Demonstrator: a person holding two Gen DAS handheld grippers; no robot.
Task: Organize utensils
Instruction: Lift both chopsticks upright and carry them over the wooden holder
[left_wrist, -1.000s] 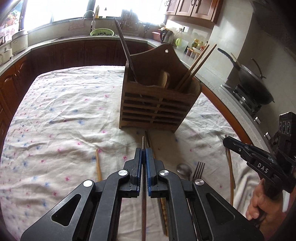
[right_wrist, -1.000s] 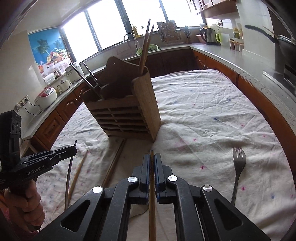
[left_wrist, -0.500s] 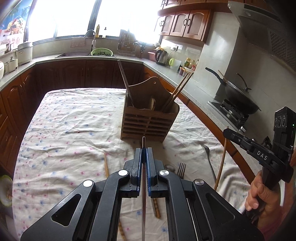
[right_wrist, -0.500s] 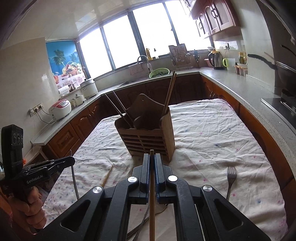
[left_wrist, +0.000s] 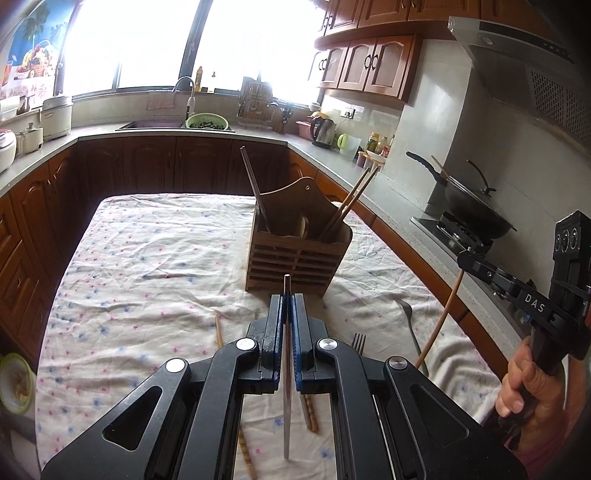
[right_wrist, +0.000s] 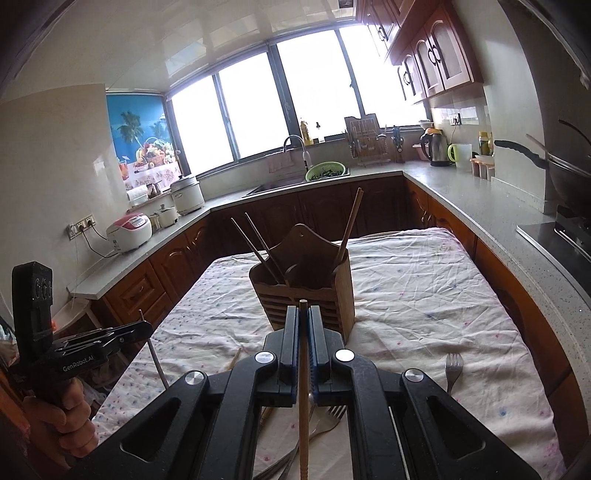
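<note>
Metal, thin and grey, the chopstick in the left gripper runs straight along the line of the fingers, its tip poking just past them toward the wooden utensil holder and its tail hanging back under the gripper body. The blue pads are clamped flat on its sides. In the right wrist view this same chopstick stands nearly upright through the left gripper, which is seen side-on at the left edge.

A wooden chopstick sits the same way in the right gripper: long axis along the fingers, blunt tip just beyond them and aimed at the holder, tail dropping below the frame. Those fingers are pressed together on it. From the left wrist view it hangs steeply down from the right gripper, leaning a little.

Both grippers tilt downward over the floral tablecloth, the holder ahead of the fingertips. Chopsticks already stand in it, leaning outward: dark ones in the left compartment, wooden ones in the right.

A hand wraps the right gripper's handle from below; another hand grips the left one likewise.

"DAS" is printed in white on the right gripper's side, "GenRobot.AI" on the left's.

Below the fingers on the cloth lie forks and loose wooden chopsticks.
</note>
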